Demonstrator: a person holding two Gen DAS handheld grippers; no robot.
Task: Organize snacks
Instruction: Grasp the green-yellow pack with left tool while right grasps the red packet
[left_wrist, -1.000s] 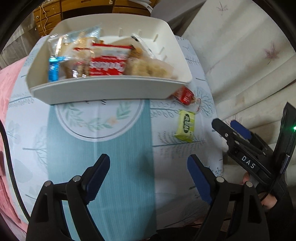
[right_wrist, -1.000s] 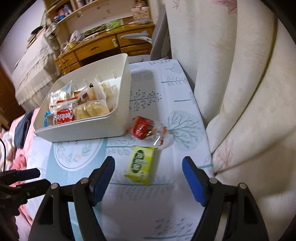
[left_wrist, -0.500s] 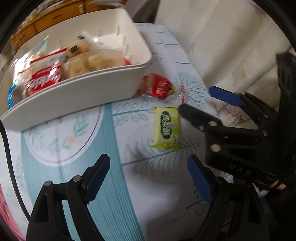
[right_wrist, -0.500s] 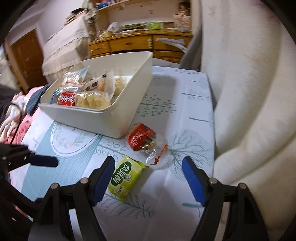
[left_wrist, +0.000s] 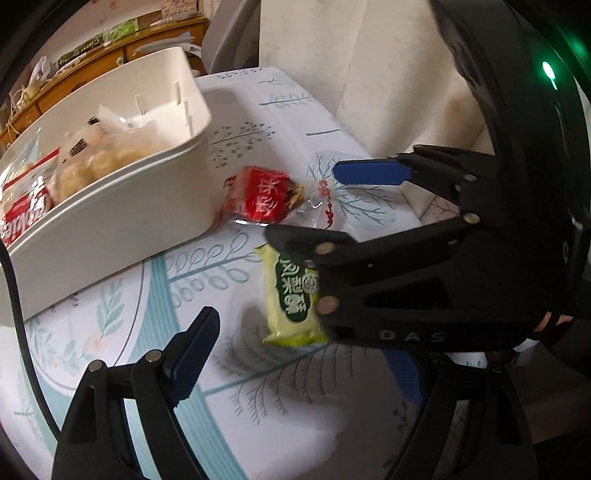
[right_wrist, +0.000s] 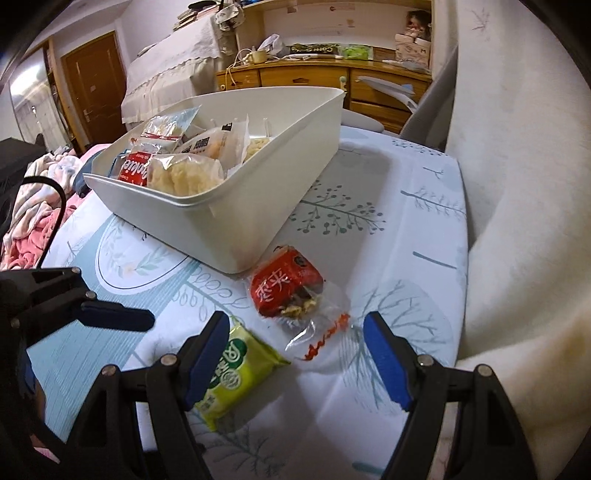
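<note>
A white bin (left_wrist: 110, 206) (right_wrist: 240, 221) holding several wrapped snacks stands on the patterned tablecloth. Just outside its near corner lie a red snack packet (left_wrist: 262, 199) (right_wrist: 284, 288) with a clear wrapper tail and a green snack packet (left_wrist: 291, 299) (right_wrist: 236, 373). My right gripper (right_wrist: 295, 354) (left_wrist: 332, 205) hangs open low over both: the red packet's tail is between its fingers, and one finger crosses above the green packet. My left gripper (left_wrist: 295, 365) is open just in front of the green packet, its right finger hidden behind the right gripper. Neither holds anything.
A cream curtain (right_wrist: 517, 184) drapes along the table's right edge. Behind the bin stand a wooden dresser (right_wrist: 314, 74) and a grey chair (right_wrist: 424, 103). Pink bedding (right_wrist: 29, 229) lies off the table's left side. A black cable (left_wrist: 14, 295) runs by the left gripper.
Both grippers have come lower and rolled. The left one has swung right, from the bin toward the loose packets. The right one has closed in over the red and green packets.
</note>
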